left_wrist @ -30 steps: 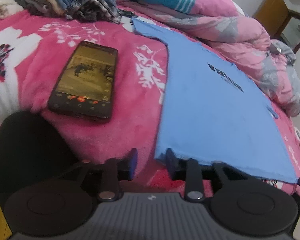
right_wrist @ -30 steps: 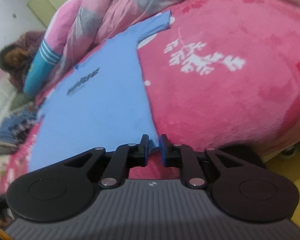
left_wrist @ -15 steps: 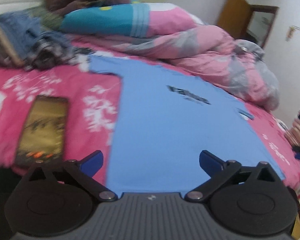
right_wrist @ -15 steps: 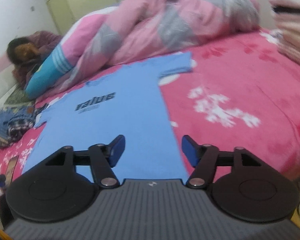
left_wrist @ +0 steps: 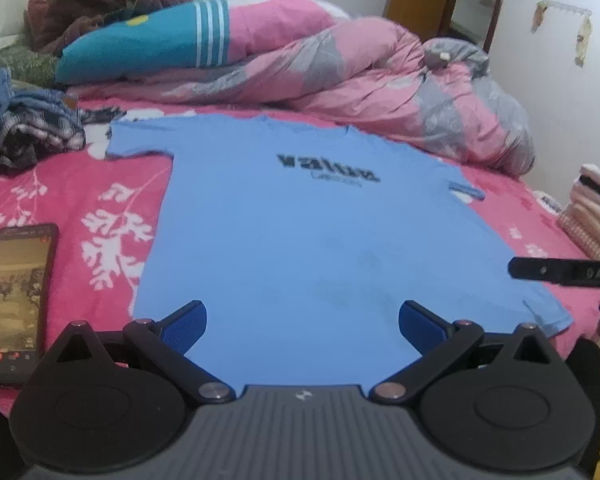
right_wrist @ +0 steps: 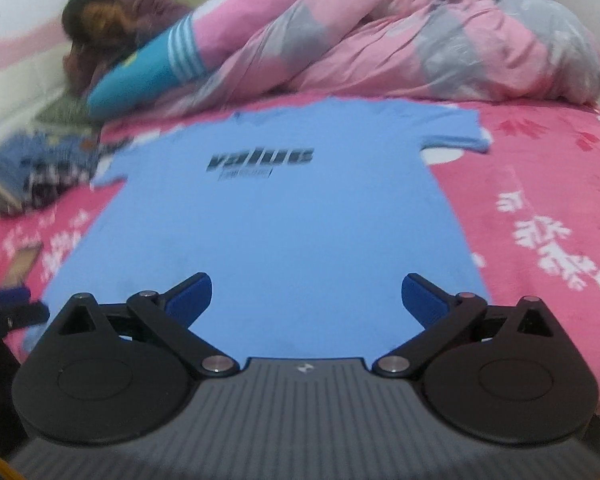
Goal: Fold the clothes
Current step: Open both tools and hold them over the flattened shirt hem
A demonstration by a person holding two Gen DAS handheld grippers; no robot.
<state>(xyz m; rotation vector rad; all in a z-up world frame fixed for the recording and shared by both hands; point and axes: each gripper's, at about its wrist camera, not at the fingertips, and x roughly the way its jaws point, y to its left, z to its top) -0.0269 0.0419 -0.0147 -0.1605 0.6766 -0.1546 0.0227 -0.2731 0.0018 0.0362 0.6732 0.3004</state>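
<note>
Lying flat and spread out on the pink flowered blanket (left_wrist: 112, 208), the blue T-shirt (left_wrist: 300, 232) has its dark chest print facing up, its collar toward the rumpled pink and grey quilt (left_wrist: 380, 76) at the far side of the bed and its hem at the near edge. The left gripper (left_wrist: 302, 322) hangs above the hem with its blue pads (left_wrist: 186, 326) spread wide, nothing between them and no contact with the cloth. The right gripper (right_wrist: 306, 300) is likewise above the lower part of the shirt, its jaws opening, wide apart and gripping nothing; part of it also shows as a black bar at the right edge of the left wrist view. A phone (left_wrist: 14, 300) with a lit screen lies on the blanket left of the shirt, clear of the fabric. A heap of checked and denim clothes (left_wrist: 24, 132) sits beyond it near the shirt's left sleeve. A teal pillow with white stripes (left_wrist: 148, 44) rests against the quilt, and a person in a dark jacket (left_wrist: 104, 4) lies behind it. Folded pale towels (left_wrist: 596, 208) are stacked at the right side of the bed.
</note>
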